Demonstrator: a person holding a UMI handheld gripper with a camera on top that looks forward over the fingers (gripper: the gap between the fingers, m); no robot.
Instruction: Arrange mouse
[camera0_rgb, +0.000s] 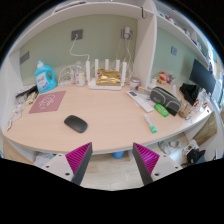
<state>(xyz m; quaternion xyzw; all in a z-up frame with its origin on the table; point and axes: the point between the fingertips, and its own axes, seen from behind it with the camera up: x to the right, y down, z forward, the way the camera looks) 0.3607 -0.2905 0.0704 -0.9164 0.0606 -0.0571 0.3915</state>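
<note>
The gripper is held off the counter's near edge, its jaws spread wide with nothing between them. The black mouse is seen beyond them, near that edge, below a pink mat.

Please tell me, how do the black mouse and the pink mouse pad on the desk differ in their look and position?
The mouse is black, small and rounded, while the mouse pad is pink, flat, squarish and larger. The mouse lies nearer the open tongs, just ahead of the left finger; the mouse pad lies farther back, near the blue bottle. The mouse sits on bare desk, apart from the pad. Both rest on the same desk.
</note>
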